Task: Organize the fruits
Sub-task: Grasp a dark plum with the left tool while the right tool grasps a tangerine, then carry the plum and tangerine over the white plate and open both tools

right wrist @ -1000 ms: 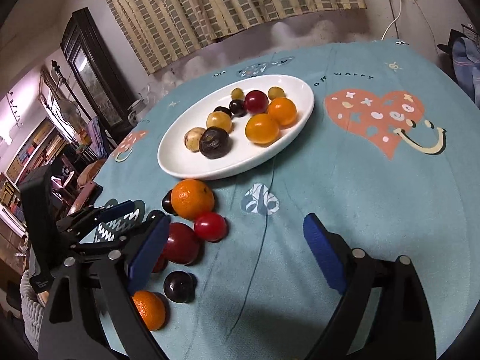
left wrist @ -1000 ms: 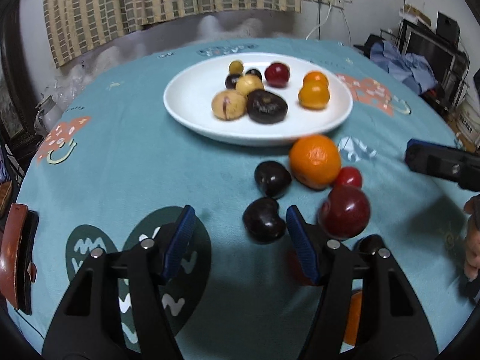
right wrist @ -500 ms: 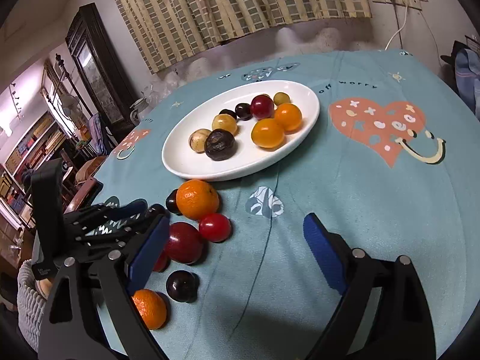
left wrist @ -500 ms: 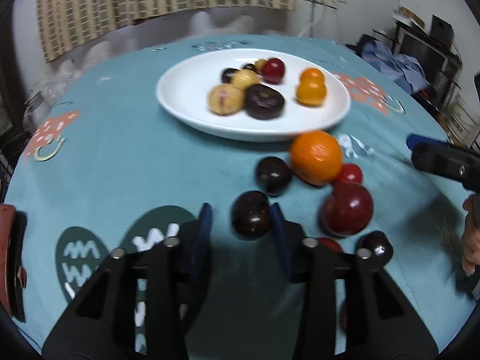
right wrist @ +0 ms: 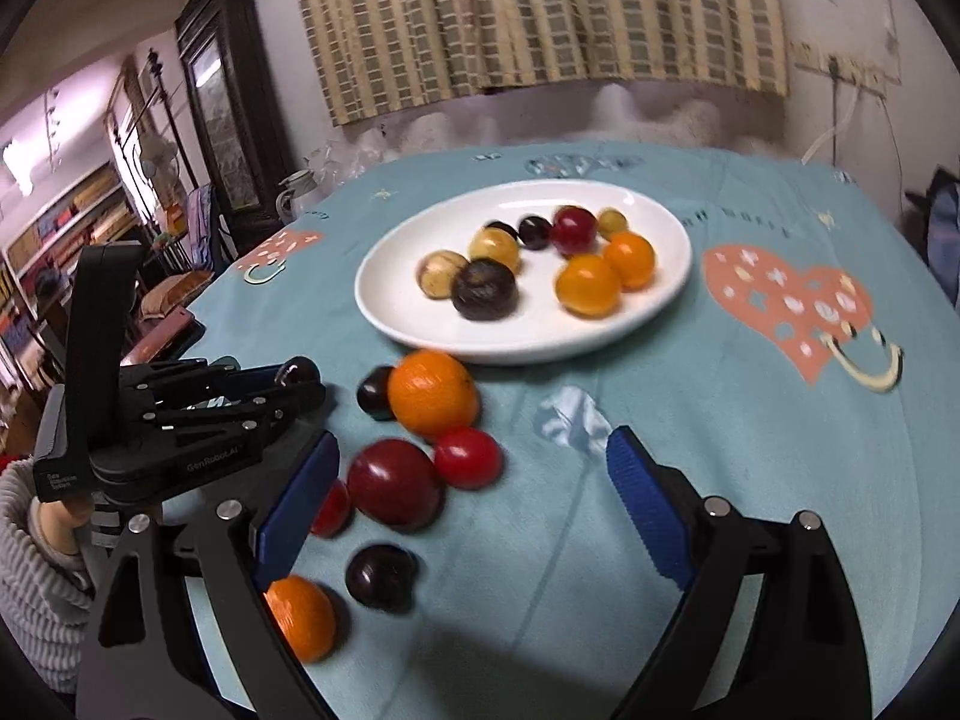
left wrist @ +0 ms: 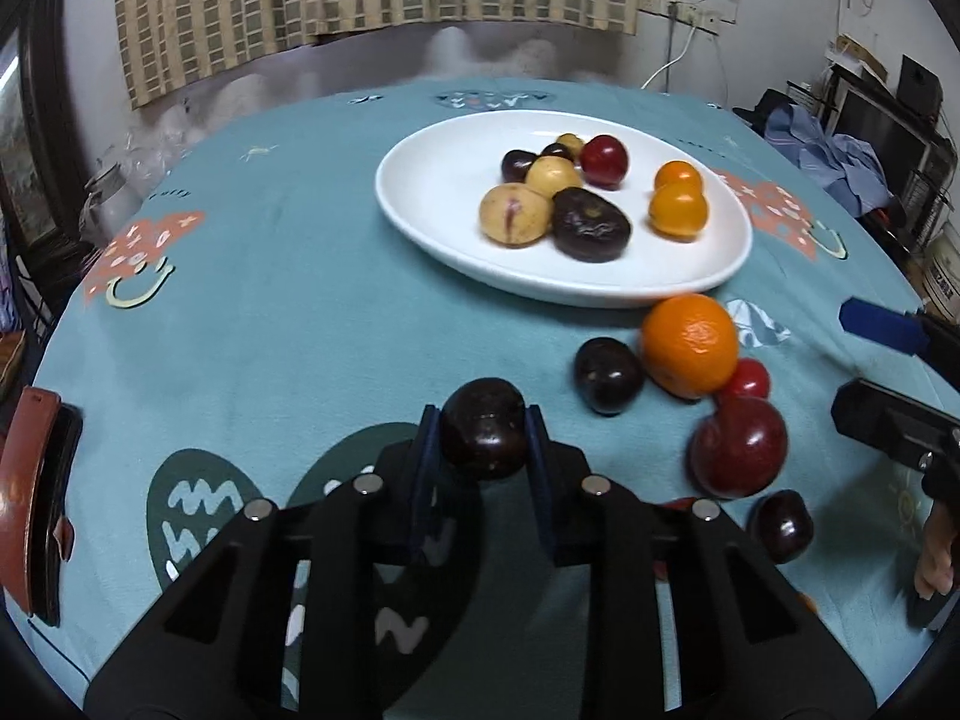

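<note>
1. While the left gripper (left wrist: 483, 432) is closed on a dark plum (left wrist: 483, 427), its blue pads press the fruit from both sides, and the plum sits at the very tips of the jaws above the teal tabletop (left wrist: 270, 324).
2. From the left wrist view, a white plate (left wrist: 432, 180) lies toward 1 o'clock of the held plum, well apart from it.
3. On the plate sit two yellowish fruits, a wrinkled dark fruit (left wrist: 591, 223), a red plum (left wrist: 604, 159), two small oranges (left wrist: 678, 209) and some small dark fruits at the far side.
4. Loose fruit lies on the cloth at about 3 o'clock of the held plum: a second dark plum (left wrist: 607, 375) touches a large orange (left wrist: 690, 345), which sits just beside the plate's near rim.
5. A small red tomato (left wrist: 747, 379) is tucked behind the orange, against a big red plum (left wrist: 739, 447); another dark plum (left wrist: 781, 525) lies nearer the camera.
6. The right gripper (right wrist: 474, 513) has its jaws spread wide with nothing between the pads, and hovers over the loose pile.
7. In the right wrist view, a second orange (right wrist: 303, 618) lies at 7 o'clock of the big red plum, partly hidden by the left finger.
8. A brown case (left wrist: 30, 504) rests at the tabletop's left edge.
</note>
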Demonstrator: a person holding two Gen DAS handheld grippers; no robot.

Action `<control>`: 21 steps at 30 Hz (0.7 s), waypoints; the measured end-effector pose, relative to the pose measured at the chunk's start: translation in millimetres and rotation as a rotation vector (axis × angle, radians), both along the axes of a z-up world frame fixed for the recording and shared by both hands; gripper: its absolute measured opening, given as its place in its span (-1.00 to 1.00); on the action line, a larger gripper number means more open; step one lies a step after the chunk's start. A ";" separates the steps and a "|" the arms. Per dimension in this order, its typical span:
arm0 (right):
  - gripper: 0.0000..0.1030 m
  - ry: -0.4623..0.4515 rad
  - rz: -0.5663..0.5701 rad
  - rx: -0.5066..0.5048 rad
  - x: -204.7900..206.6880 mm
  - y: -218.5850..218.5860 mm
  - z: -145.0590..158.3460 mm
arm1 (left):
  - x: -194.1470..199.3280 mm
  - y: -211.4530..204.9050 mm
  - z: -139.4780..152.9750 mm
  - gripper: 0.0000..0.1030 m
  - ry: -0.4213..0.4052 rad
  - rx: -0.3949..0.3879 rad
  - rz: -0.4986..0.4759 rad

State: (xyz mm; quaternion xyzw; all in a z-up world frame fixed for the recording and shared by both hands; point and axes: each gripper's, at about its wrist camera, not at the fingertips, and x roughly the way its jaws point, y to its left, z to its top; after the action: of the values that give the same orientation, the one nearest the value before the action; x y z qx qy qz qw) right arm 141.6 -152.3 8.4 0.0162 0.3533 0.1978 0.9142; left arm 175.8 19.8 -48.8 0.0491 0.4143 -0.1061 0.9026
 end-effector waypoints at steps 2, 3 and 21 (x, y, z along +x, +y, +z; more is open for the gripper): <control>0.65 -0.003 0.026 -0.062 8.1 16.4 -0.7 | -0.1 0.5 0.0 -0.45 0.003 -0.003 -0.002; 0.55 0.004 0.039 -0.092 13.5 24.9 -2.5 | -0.3 0.5 0.6 -0.45 0.000 -0.002 -0.003; -0.22 -0.009 -0.008 0.038 28.6 -7.0 22.2 | 5.9 -4.8 19.3 -0.45 -0.030 -0.025 -0.004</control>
State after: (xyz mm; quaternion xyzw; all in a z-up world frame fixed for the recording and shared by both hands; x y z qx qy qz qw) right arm 170.2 -159.3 30.6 0.0342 0.3453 0.2008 0.9161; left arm 181.8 15.0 -29.5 0.0404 0.3994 -0.1123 0.9090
